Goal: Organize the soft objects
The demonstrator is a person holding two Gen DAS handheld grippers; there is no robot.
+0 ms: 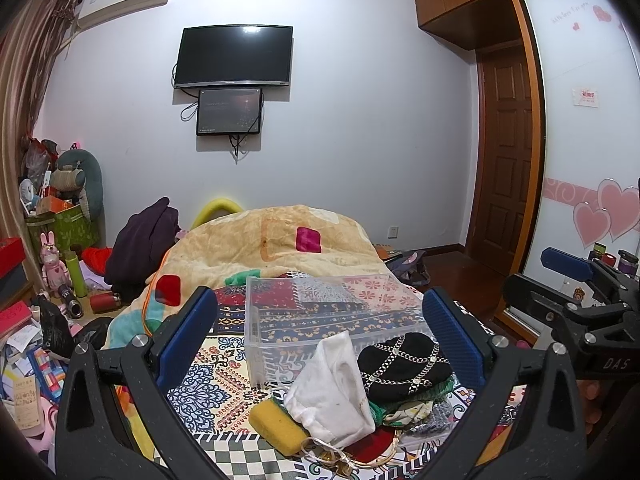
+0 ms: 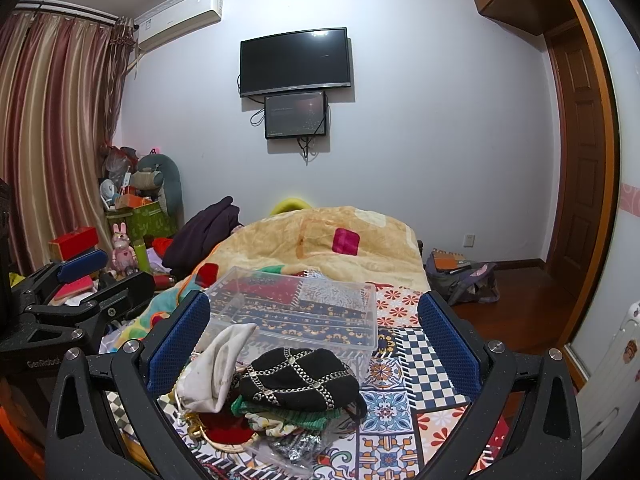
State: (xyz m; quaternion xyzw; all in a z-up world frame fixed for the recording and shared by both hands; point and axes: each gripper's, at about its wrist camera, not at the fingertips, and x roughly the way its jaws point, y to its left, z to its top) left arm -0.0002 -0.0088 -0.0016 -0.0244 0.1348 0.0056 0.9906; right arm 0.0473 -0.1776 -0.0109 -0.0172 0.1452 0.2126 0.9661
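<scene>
A pile of soft items lies on the patterned bed cover in front of a clear plastic box [image 1: 336,320] [image 2: 296,312], which looks empty. The pile holds a white cloth pouch [image 1: 332,392] [image 2: 218,364], a black cap with silver chain pattern [image 1: 400,362] [image 2: 300,378], a yellow sponge [image 1: 276,424], green knit fabric [image 2: 316,420] and a red piece [image 2: 224,428]. My left gripper [image 1: 320,340] is open, its blue pads either side of the pile. My right gripper [image 2: 314,340] is open too, above the pile. Neither holds anything.
A beige blanket [image 1: 280,248] is heaped on the bed behind the box. Clutter, toys and boxes [image 1: 60,240] fill the floor at left. A bag [image 2: 464,276] lies on the wooden floor at right, near the wardrobe and door.
</scene>
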